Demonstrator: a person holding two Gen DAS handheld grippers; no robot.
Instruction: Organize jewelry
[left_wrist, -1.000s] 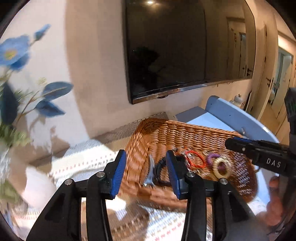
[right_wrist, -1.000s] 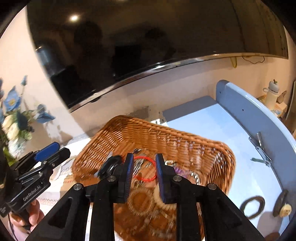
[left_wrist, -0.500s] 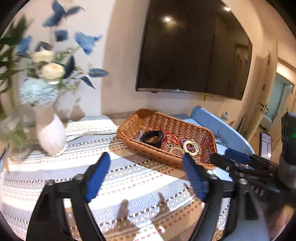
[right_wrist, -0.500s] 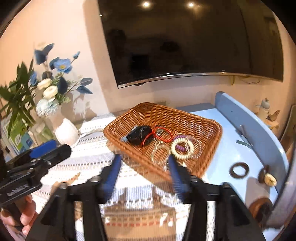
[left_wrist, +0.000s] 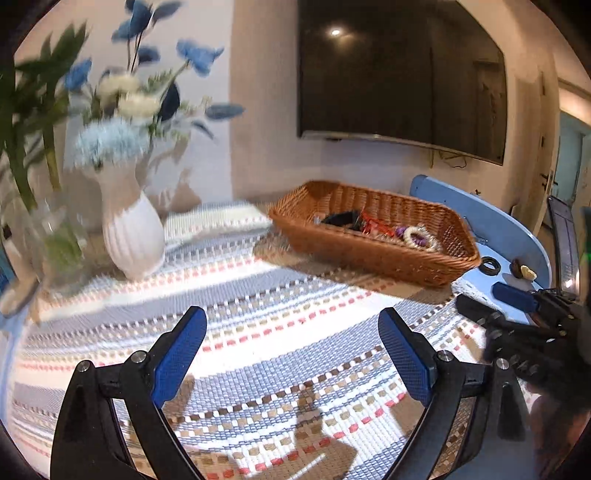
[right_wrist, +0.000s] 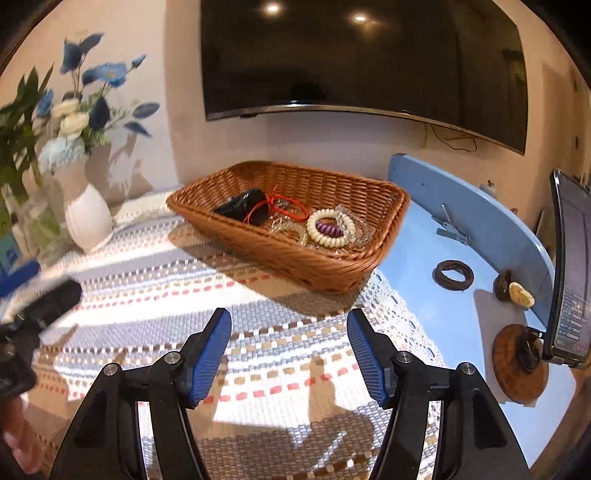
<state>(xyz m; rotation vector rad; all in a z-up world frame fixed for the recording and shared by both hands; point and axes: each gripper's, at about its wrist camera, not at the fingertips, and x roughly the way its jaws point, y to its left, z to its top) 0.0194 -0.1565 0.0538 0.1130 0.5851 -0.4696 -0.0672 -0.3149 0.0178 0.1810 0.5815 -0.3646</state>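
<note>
left wrist view: the left gripper (left_wrist: 291, 354) hangs over the striped cloth (left_wrist: 280, 325), jaws opening wide with nothing between them. the wicker basket (left_wrist: 436, 266) holding the jewelry (left_wrist: 413, 234) sits well ahead and to the right, apart from the tips. the right gripper shows at the right edge. the step looks like a reset, so keep both tools low and clear of the white vase (left_wrist: 129, 236).

right wrist view: the right gripper (right_wrist: 288, 354) is partly spread, jaws opening, empty. the basket lies ahead, slightly right; a cream bead bracelet (right_wrist: 327, 229) and red cord (right_wrist: 291, 206) rest inside. a brown ring (right_wrist: 452, 275) lies on the blue board (right_wrist: 424, 295), likely next; approach it flat and slowly.
</note>
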